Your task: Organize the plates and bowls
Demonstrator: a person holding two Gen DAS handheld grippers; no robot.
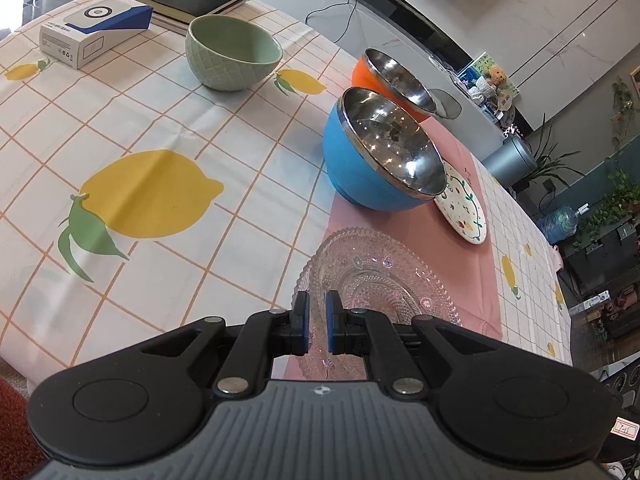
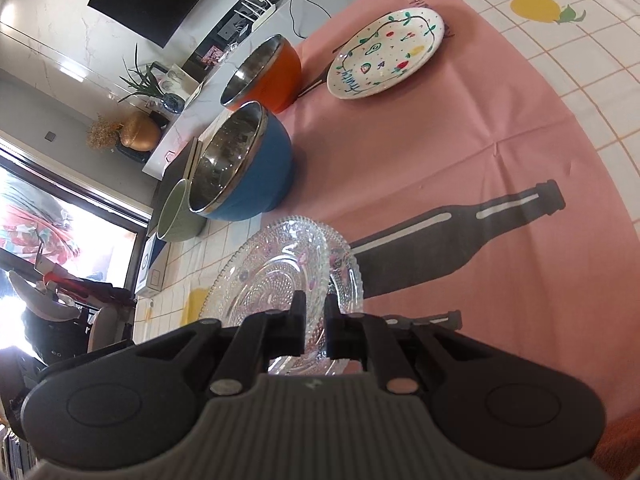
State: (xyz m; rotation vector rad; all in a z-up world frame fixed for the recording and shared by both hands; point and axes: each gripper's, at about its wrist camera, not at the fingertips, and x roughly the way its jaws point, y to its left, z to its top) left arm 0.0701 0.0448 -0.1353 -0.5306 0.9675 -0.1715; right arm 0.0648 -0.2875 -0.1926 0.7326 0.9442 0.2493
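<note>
Left gripper [image 1: 317,320] and right gripper [image 2: 314,322], jaws nearly closed, each pinch the beaded glass plate's [image 1: 380,276] rim; blue steel-lined bowl [image 1: 376,152] just beyond it, hand-lettered ceramic plate [image 2: 386,54] farther, writing illegible.

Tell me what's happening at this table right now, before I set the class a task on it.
A person holds a two-finger tool in each hand. Both the left tool and the right tool are narrowly parted at the near edge of the clear glass plate, which lies on the pink mat; whether either grips it is unclear. Beyond stand a blue bowl, an orange bowl, a green bowl and a painted plate, all separate, unstacked.
</note>
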